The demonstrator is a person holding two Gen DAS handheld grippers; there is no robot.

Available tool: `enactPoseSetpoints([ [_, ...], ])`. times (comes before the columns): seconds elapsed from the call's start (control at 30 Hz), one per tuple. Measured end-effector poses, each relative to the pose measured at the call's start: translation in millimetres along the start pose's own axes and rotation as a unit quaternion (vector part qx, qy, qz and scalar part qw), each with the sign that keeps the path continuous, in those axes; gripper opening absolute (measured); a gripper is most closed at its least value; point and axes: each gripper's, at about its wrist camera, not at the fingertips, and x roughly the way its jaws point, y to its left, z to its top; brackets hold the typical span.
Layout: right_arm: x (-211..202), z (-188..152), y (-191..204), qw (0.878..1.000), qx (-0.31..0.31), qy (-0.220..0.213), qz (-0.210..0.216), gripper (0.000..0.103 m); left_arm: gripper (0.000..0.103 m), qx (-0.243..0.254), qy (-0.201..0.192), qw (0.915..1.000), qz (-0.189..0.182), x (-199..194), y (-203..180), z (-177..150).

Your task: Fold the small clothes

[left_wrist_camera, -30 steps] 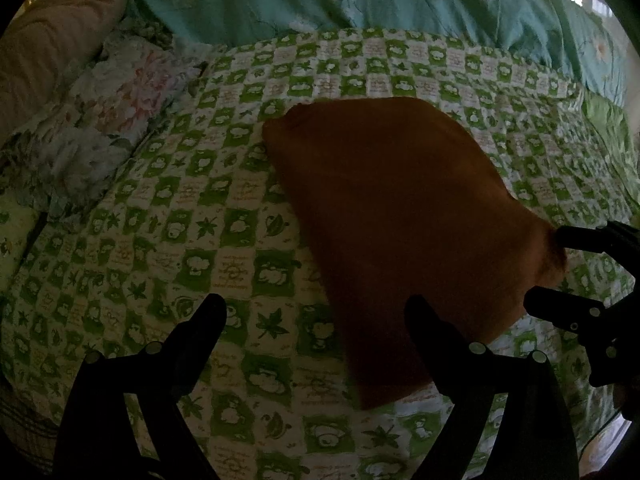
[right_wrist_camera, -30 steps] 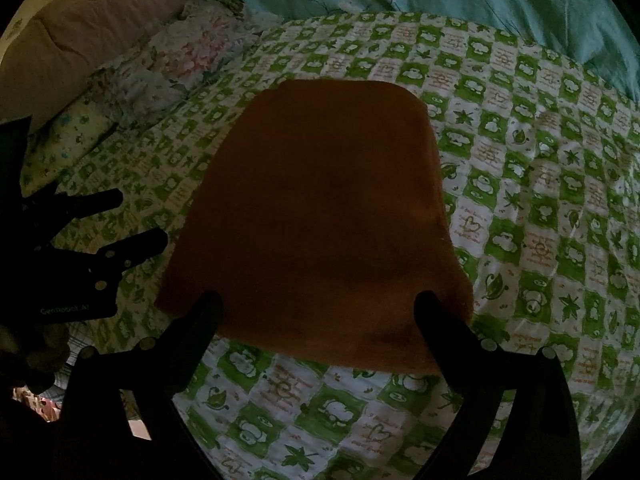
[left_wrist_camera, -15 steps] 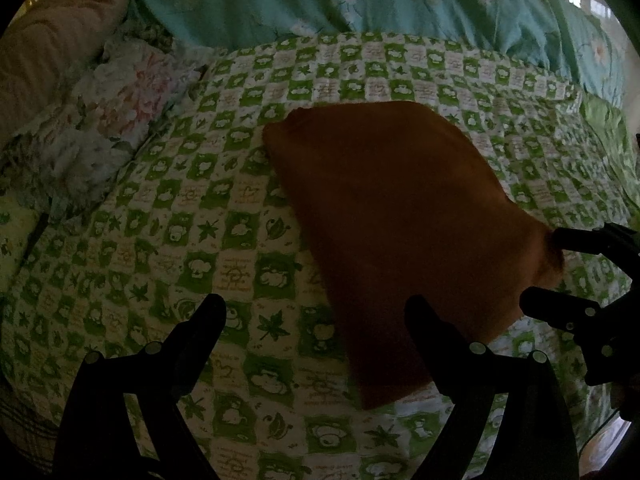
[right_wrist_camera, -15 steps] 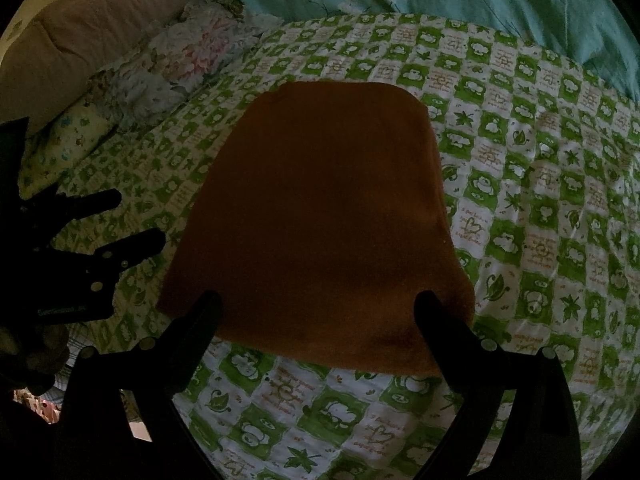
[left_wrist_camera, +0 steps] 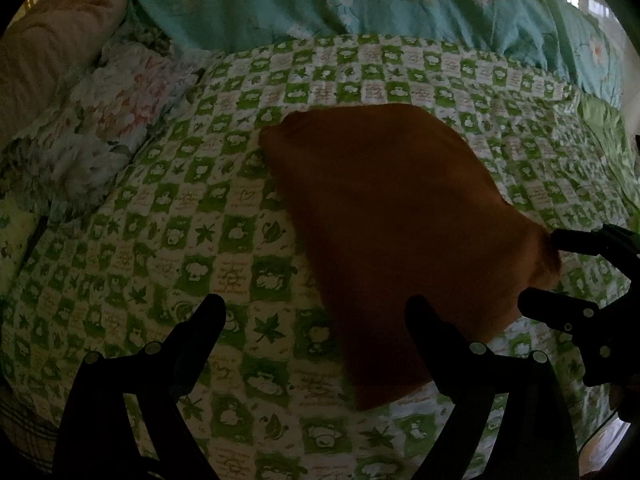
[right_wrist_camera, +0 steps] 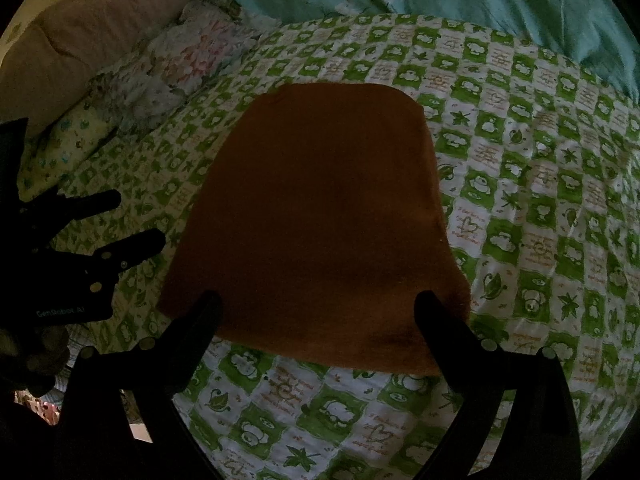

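Currently, the brown cloth point(right_wrist_camera: 320, 216) lay flat on the checked bedspread point(right_wrist_camera: 540, 208), with both the left gripper point(left_wrist_camera: 312, 312) and right gripper point(right_wrist_camera: 318, 308) spread wide at its near edge, empty; a shallow pinch could likely snag the bedspread beneath.

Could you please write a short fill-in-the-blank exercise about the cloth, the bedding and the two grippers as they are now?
1. The brown cloth lies flat on a quilt checked in white and ____.
2. Both the left gripper and the right gripper have their jaws ____.
3. Beyond the quilt lies a ____ coloured bedspread with flowers.

Missing words: green; open; turquoise
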Motion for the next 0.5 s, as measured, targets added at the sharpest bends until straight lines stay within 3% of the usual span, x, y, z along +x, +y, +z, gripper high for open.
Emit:
enactPoseSetpoints([
  [0.5, -1.8, 0.4, -2.8, 1.000, 0.001, -0.001, 0.001, 0.097, 0.092, 0.003, -0.002, 1.0000, 0.000, -0.9, -2.0, 0.7],
])
